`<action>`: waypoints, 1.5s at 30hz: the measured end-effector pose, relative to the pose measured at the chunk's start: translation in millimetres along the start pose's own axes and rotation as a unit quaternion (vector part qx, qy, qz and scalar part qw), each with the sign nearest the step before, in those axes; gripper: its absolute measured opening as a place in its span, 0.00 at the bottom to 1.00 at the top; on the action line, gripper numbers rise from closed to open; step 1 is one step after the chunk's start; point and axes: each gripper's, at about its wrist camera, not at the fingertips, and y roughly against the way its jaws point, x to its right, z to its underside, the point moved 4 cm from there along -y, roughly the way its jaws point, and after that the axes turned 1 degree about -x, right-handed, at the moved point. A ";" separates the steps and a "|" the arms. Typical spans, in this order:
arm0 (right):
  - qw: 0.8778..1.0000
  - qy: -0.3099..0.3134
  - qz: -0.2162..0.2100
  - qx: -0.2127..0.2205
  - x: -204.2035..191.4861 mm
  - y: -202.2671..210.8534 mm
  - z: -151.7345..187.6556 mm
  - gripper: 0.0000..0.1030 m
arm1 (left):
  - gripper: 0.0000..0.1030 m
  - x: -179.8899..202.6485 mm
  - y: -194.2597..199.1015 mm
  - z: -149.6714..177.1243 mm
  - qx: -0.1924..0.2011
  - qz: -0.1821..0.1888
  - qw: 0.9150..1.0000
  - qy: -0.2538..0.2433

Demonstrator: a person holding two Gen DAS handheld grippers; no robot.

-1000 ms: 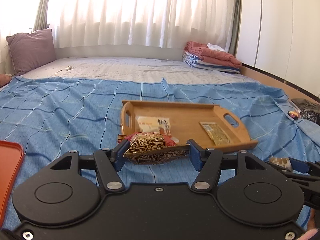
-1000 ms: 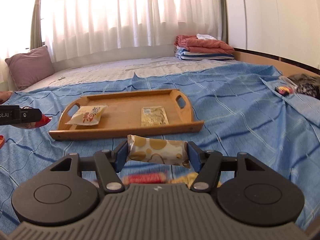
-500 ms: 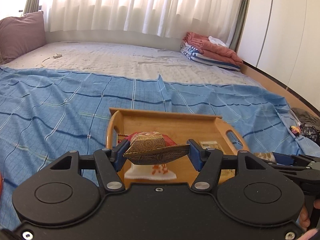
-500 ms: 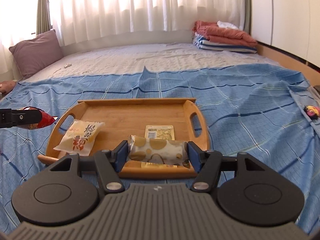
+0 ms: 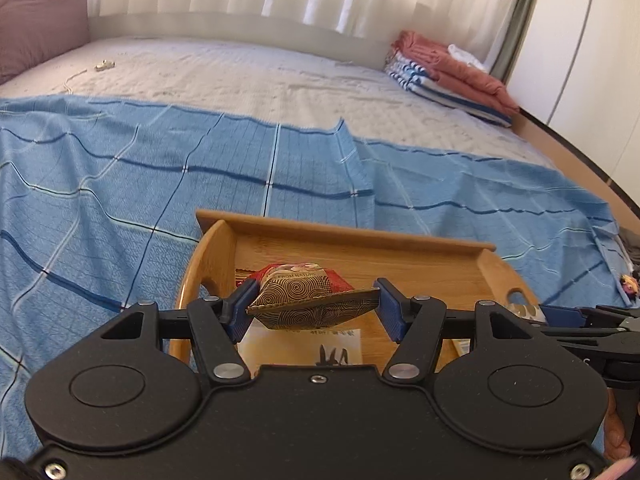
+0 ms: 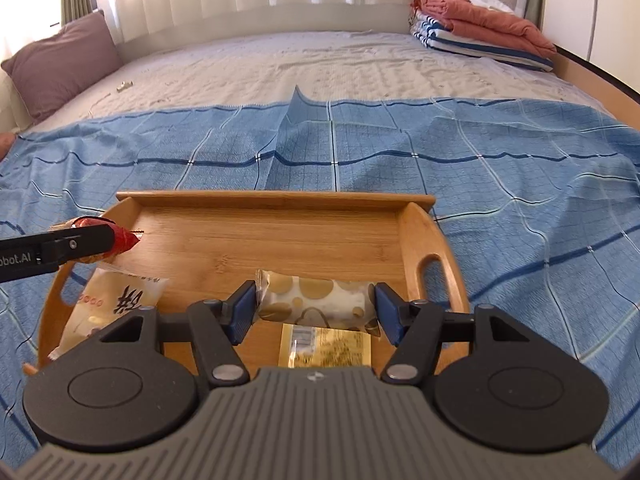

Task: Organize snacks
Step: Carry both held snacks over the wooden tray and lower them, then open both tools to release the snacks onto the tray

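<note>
Right wrist view | our right gripper (image 6: 315, 307) squeezes a spotted snack pack (image 6: 316, 301), long side across, above the right end of the wooden tray (image 6: 280, 200) | our left gripper (image 5: 313, 309) squeezes a swirl-pattern packet (image 5: 310, 304) above the tray's left end | we think both go straight down.

smooth wooden tray (image 6: 424, 236), glossy snack wrappers (image 6: 316, 298), woven cloth bedspread (image 6: 520, 168)

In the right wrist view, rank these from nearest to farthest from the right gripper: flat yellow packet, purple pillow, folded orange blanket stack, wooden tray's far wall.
1. Flat yellow packet, just below the right gripper.
2. Wooden tray's far wall, ahead.
3. Purple pillow, far left, and folded orange blanket stack, far right: too close to call.
</note>
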 end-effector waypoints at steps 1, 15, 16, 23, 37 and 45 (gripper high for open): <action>1.000 0.001 0.000 -0.005 -1.5 -6.1 -1.8 0.63 | 0.59 -1.0 -6.0 0.1 -0.002 -0.001 1.000 0.000; 0.999 0.032 0.010 -0.030 -18.3 -57.4 -7.3 0.64 | 0.59 -0.7 -42.0 8.8 -0.003 -0.006 1.000 -0.021; 0.999 0.032 0.011 -0.031 -18.0 -58.9 -6.8 0.64 | 0.59 0.4 -41.7 9.6 -0.001 -0.007 1.000 -0.025; 0.999 0.032 0.018 -0.032 -16.3 -65.7 -3.2 0.65 | 0.58 0.3 -44.2 13.4 -0.002 -0.006 1.000 -0.027; 1.000 0.021 0.006 -0.022 -13.9 -67.2 0.2 0.75 | 0.59 2.6 -48.4 18.4 0.001 -0.017 0.999 -0.044; 1.000 0.016 0.009 -0.009 -15.1 -59.9 3.0 0.87 | 0.84 7.1 -39.2 18.8 0.014 -0.024 0.998 -0.052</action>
